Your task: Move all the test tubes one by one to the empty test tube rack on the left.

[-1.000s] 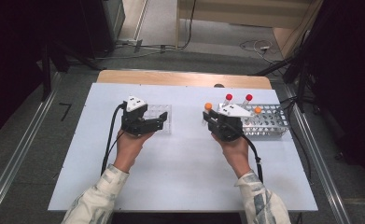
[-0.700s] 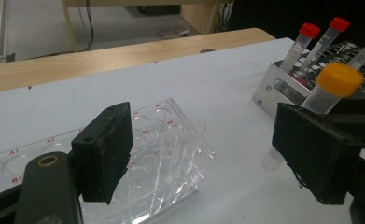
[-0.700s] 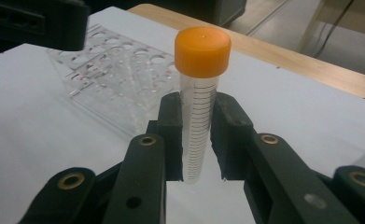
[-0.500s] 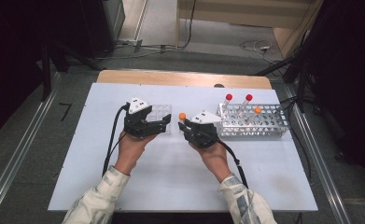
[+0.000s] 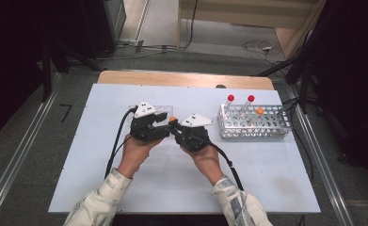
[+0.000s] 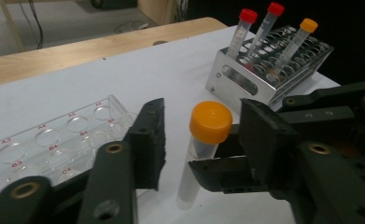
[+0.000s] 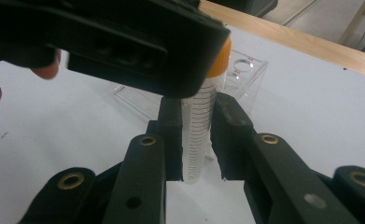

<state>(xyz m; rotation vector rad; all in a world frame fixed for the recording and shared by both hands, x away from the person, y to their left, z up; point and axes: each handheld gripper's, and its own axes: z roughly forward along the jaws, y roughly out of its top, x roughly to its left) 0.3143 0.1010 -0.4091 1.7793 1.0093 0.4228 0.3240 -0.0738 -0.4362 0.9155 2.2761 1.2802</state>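
White table (image 5: 101,183), metal rack (image 5: 254,125) nearby

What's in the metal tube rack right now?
The metal tube rack holds three capped tubes: two red-capped tubes and one orange-capped tube. The other holes look empty. The tubes' lower ends are hidden by the rack wall.

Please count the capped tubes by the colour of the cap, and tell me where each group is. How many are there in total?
Red-capped tubes: 2, both in the metal rack.
Orange-capped tubes: 2, one in the rack, one held upright by the right tool, between the left tool's jaws.
Total: 4 tubes.
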